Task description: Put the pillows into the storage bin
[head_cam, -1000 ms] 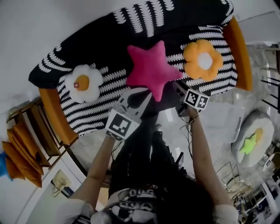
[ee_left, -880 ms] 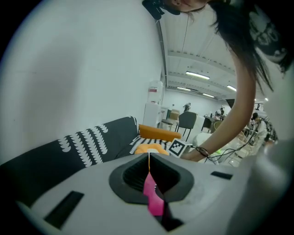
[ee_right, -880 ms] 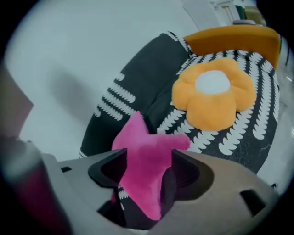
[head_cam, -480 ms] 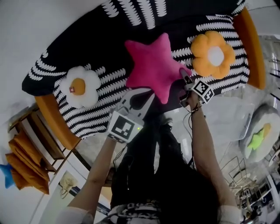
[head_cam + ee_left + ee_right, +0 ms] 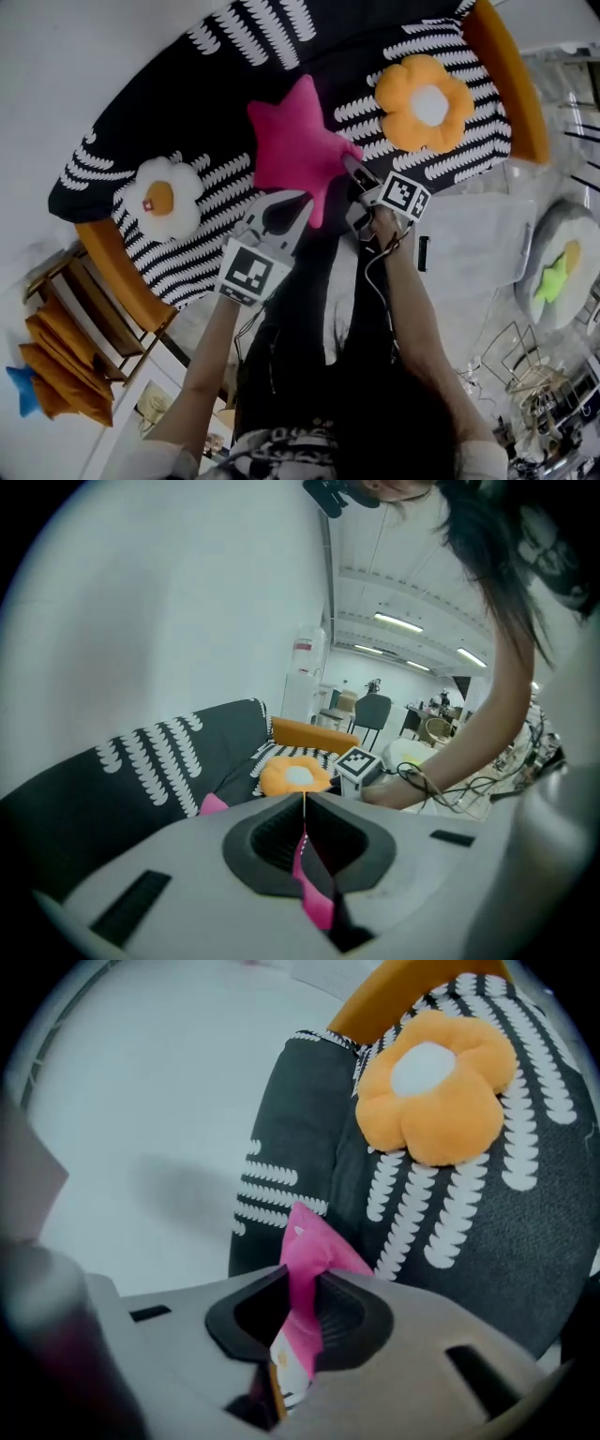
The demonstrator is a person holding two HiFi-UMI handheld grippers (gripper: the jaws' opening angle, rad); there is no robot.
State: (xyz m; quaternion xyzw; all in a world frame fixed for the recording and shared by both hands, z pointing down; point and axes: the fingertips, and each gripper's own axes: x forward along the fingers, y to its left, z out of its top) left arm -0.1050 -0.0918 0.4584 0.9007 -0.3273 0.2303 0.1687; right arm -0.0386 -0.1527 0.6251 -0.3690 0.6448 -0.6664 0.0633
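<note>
**Inspector:** Item one, the pink star pillow [image 5: 292, 141]. Location?

**Onlooker:** Over the seat of the black sofa with the white pattern [image 5: 225, 89], near its front edge. It sits between the white fried-egg pillow [image 5: 161, 199] on the left and the orange flower pillow [image 5: 424, 101] on the right, touching neither. I cannot tell whether it rests on the seat or is lifted clear.

**Inspector:** Left claw [image 5: 302, 208]?

**Onlooker:** Clenched. Its own camera shows the jaws drawn together with a thin strip of pink fabric pinched between them. From above, the tips meet at the star's lowest point.

**Inspector:** Right claw [image 5: 351, 165]?

**Onlooker:** Its jaws have just been closing, and they now grasp the pillow. A fold of pink fabric stands up between the pads, with a white sewn-in label [image 5: 286, 1372] caught low in the jaw. From above it holds the star's right-hand point.

**Inspector:** So both claws hold the same pillow?

**Onlooker:** Yes, by two neighbouring points, the person's arms reaching forward side by side.

**Inspector:** The bin?

**Onlooker:** A round white bin [image 5: 528, 274] stands on the floor at the far right, well apart from the sofa. A green star pillow [image 5: 551, 281] lies inside it.

**Inspector:** The other two pillows?

**Onlooker:** Both lie flat on the sofa seat, clear of the claws.
</note>
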